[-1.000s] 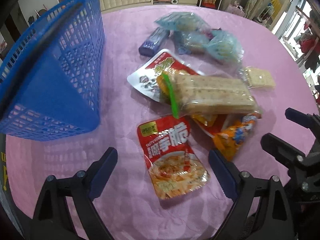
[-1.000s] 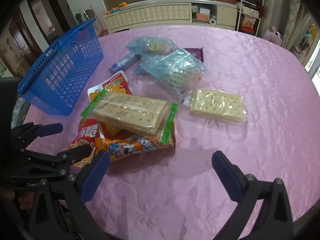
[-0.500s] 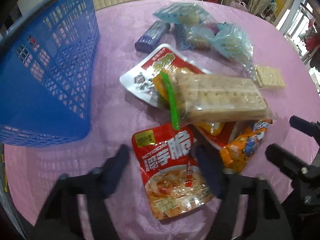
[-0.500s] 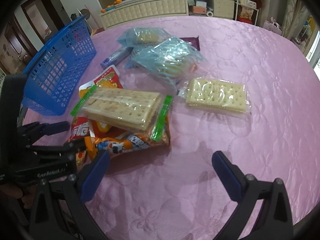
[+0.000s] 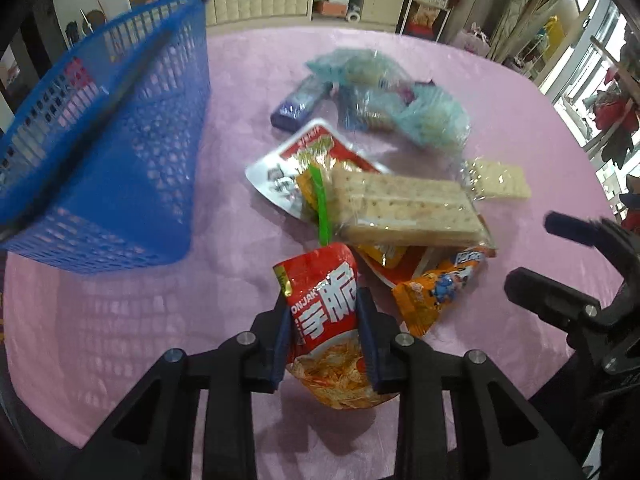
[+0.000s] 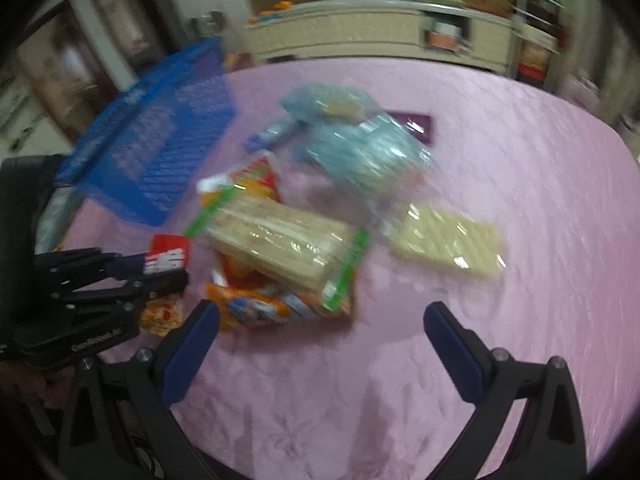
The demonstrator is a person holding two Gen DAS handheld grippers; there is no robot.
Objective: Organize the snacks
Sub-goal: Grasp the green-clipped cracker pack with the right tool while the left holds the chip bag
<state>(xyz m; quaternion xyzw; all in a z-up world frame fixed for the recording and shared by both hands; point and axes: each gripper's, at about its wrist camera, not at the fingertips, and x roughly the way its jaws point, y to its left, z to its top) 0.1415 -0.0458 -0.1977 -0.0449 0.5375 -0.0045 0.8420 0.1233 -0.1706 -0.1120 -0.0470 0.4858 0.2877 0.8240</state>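
Your left claw [image 5: 325, 332] has just been closing, and its jaws now stand clamped on the red konjac snack pouch [image 5: 326, 320], which a second ago lay flat on the pink tabletop [image 5: 120, 340] between wide-open jaws. The pouch's upper end now curls up off the cloth, so the grip has taken and the lift looks begun; judged from this, the first item is in hand and ready to go toward the blue basket [image 5: 104, 152], which stands to the left of the pile and shows no snacks inside as far as can be seen. Your right claw [image 6: 320, 344] hangs with jaws wide apart over bare cloth, holding nothing. The rest remain unsorted: the long cracker pack [image 5: 404, 208] with green ends rests on top of the orange packet [image 5: 436, 292] and a red-and-white pouch [image 5: 304, 160]; the blue-tinted bags [image 5: 400, 108], purple bar [image 5: 300, 100] and small cracker pack [image 5: 500, 184] lie beyond. Legible writing: "ONJAK", partly hidden, and large white Chinese characters on the held pouch; other labels are too blurred to read.
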